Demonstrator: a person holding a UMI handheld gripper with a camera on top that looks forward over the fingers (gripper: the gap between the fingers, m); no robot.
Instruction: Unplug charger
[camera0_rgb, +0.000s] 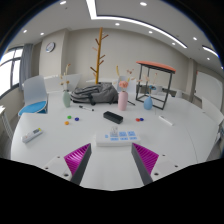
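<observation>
A white power strip with blue sockets lies on the white table just ahead of my fingers. I cannot make out a charger plugged into it. My gripper hovers above the table just short of the strip, its two magenta pads spread wide apart with nothing between them. A small black box lies beyond the strip.
On the table beyond stand a pink bottle, a blue cup, a pale green vase, a grey bag and small coloured pieces. A white device lies left. A wooden coat stand and a high table stand behind.
</observation>
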